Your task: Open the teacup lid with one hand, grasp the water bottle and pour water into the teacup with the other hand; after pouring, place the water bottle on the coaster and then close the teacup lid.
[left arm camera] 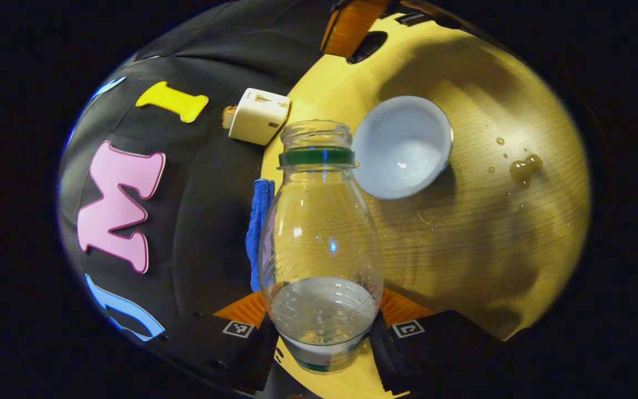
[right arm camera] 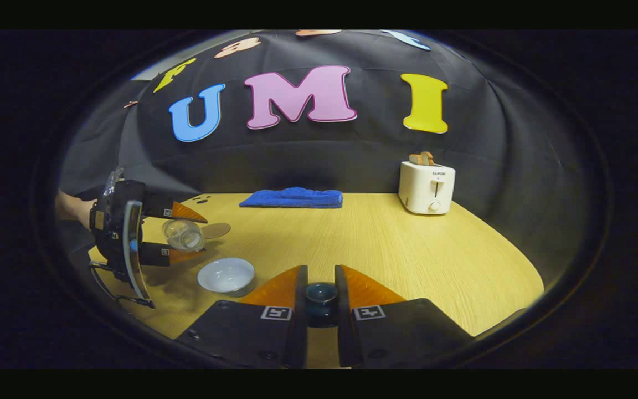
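Observation:
My left gripper (left arm camera: 322, 313) is shut on the base of a clear water bottle (left arm camera: 319, 233) that lies tilted on its side, capless, with a little water pooled near its base. The bottle's mouth points at the rim of the open white teacup (left arm camera: 402, 147) on the wooden table. In the right gripper view the left gripper (right arm camera: 189, 235) holds the bottle (right arm camera: 183, 234) just above and behind the teacup (right arm camera: 226, 275). A round brown coaster (right arm camera: 217, 229) lies behind them. My right gripper (right arm camera: 320, 274) is shut on the knob of the dark teacup lid (right arm camera: 320, 296), to the right of the cup.
A white toaster (right arm camera: 426, 187) with a slice of bread stands at the back right. A folded blue cloth (right arm camera: 292, 198) lies at the back middle of the table (right arm camera: 407, 249). Water drops (left arm camera: 524, 169) sit on the wood near the cup. A hand (right arm camera: 70, 208) holds the left gripper.

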`<state>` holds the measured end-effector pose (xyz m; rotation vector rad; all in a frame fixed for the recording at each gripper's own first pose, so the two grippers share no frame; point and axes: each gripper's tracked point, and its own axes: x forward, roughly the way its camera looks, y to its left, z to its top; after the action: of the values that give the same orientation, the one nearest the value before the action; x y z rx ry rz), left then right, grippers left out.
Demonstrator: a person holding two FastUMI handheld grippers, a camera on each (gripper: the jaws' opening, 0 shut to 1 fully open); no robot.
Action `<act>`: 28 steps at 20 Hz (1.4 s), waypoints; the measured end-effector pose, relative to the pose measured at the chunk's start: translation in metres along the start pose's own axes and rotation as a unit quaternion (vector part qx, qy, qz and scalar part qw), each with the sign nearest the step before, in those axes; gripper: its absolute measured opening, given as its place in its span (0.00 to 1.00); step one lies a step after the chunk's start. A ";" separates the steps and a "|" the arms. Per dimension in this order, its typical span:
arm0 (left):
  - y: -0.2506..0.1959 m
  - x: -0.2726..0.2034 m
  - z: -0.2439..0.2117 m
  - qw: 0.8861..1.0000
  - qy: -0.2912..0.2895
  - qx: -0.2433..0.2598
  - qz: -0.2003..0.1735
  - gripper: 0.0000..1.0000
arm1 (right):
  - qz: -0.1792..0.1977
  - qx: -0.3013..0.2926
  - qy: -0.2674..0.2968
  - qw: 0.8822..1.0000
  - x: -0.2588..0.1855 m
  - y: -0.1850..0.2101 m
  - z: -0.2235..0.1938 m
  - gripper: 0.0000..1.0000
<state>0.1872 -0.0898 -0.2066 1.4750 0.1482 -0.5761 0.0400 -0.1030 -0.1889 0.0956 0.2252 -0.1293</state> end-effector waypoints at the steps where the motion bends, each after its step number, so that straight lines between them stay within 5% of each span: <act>1: 0.003 0.001 0.003 1.000 -0.002 0.015 -0.005 0.75 | 0.000 0.002 0.000 1.000 -0.001 0.001 -0.001 0.25; 8: 0.007 0.010 0.008 0.994 0.008 0.110 -0.029 0.75 | 0.003 0.005 0.010 1.000 -0.007 0.000 -0.008 0.26; 28: 0.026 0.011 -0.005 0.966 0.064 0.245 -0.058 0.75 | 0.018 0.032 0.005 0.999 -0.012 0.010 -0.009 0.25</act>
<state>0.2095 -0.0886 -0.1891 1.9967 0.2032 -0.6408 0.0275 -0.0904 -0.1938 0.1638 0.2297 -0.1003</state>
